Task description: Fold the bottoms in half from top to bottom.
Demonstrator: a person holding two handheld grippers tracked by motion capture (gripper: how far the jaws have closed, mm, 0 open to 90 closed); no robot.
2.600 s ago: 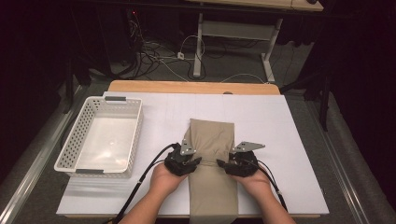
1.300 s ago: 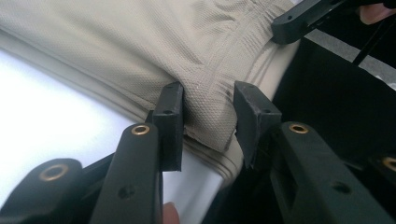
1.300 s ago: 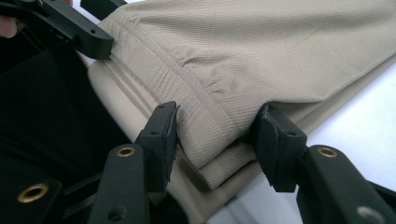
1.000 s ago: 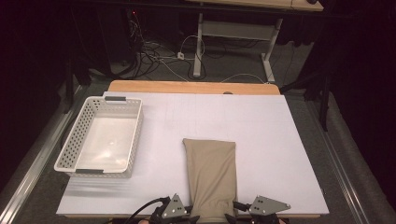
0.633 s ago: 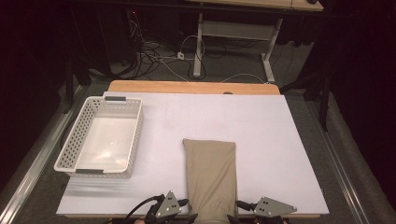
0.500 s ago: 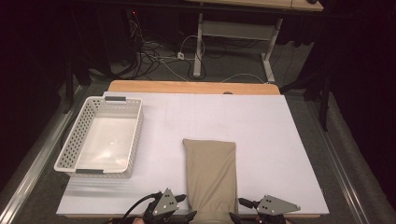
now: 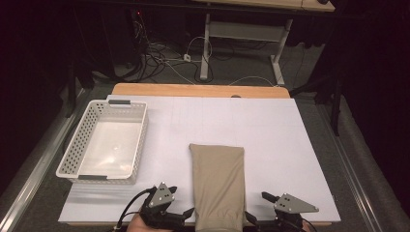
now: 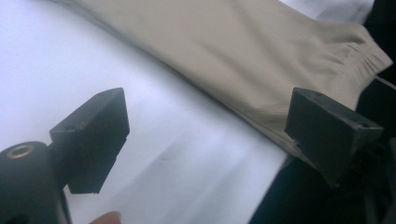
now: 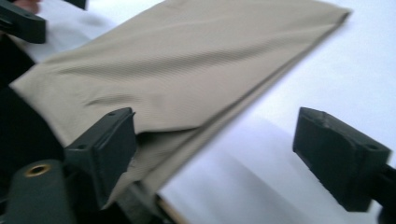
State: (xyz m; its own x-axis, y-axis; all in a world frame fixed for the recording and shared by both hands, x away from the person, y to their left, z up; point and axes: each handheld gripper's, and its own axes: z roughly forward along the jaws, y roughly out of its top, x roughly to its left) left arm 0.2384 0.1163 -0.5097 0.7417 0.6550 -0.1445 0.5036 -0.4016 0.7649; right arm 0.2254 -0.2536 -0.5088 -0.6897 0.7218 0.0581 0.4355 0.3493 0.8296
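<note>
High view shows the folded tan garment (image 7: 217, 186) lying flat on the white surface (image 7: 270, 125), its near end hanging just over the near edge, between the two sets of jaws. It lies lengthwise away from the person, seemingly laid out smooth so it can be folded again or carried off. The left gripper (image 7: 186, 212) sits just beside the garment's near left edge, the right gripper (image 7: 251, 218) just beside its near right edge. Both have just been opening and now stand wide apart, gripping nothing: in the left gripper view one jaw of the left gripper (image 8: 205, 135) hovers over bare surface and the other at the cloth's (image 8: 243, 51) elastic hem; in the right gripper view the cloth's (image 9: 187, 70) corner lies by one jaw, not pinched. Farther beyond the left jaws rests a white basket (image 7: 80, 145), likely where the garment is bound.
</note>
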